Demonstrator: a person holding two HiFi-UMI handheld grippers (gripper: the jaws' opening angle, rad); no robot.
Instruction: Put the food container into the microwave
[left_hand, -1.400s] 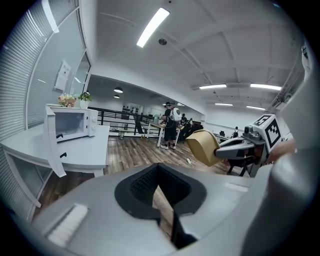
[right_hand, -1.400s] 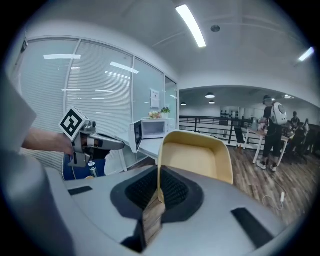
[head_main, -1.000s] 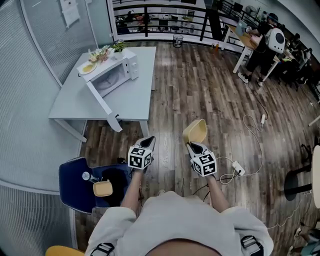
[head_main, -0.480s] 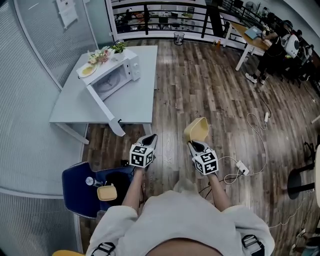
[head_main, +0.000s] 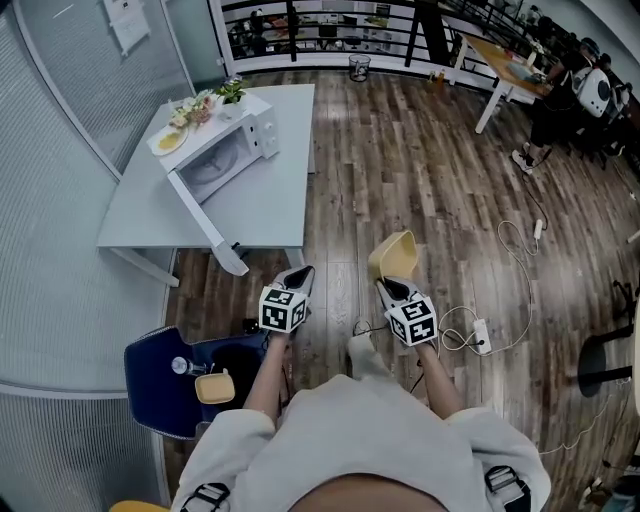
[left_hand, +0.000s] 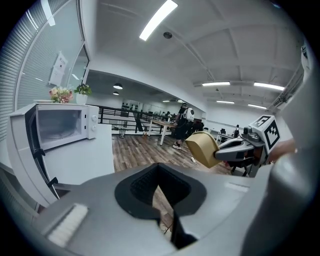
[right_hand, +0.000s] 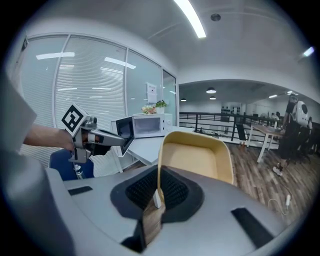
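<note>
A white microwave (head_main: 218, 152) stands on a grey table (head_main: 270, 205) at the upper left, its door (head_main: 205, 220) swung wide open toward me. My right gripper (head_main: 384, 284) is shut on the rim of a tilted yellow food container (head_main: 393, 254), held over the wood floor well short of the table. In the right gripper view the container (right_hand: 197, 156) stands on edge between the pads (right_hand: 167, 190), with the microwave (right_hand: 146, 125) beyond. My left gripper (head_main: 298, 277) hangs beside it, shut and empty. The left gripper view shows the microwave (left_hand: 60, 127) and the container (left_hand: 202, 148).
A blue chair (head_main: 150, 375) at lower left holds a second yellow container (head_main: 214, 387) and a bottle (head_main: 180, 366). A power strip with cables (head_main: 480, 335) lies on the floor to the right. A plate (head_main: 168, 140) and flowers (head_main: 205, 103) sit on the microwave. A person (head_main: 585, 95) stands at far desks.
Both grippers and the held container have moved a little forward toward the table. A foot has stepped into view between the arms. The grip looks the same.
</note>
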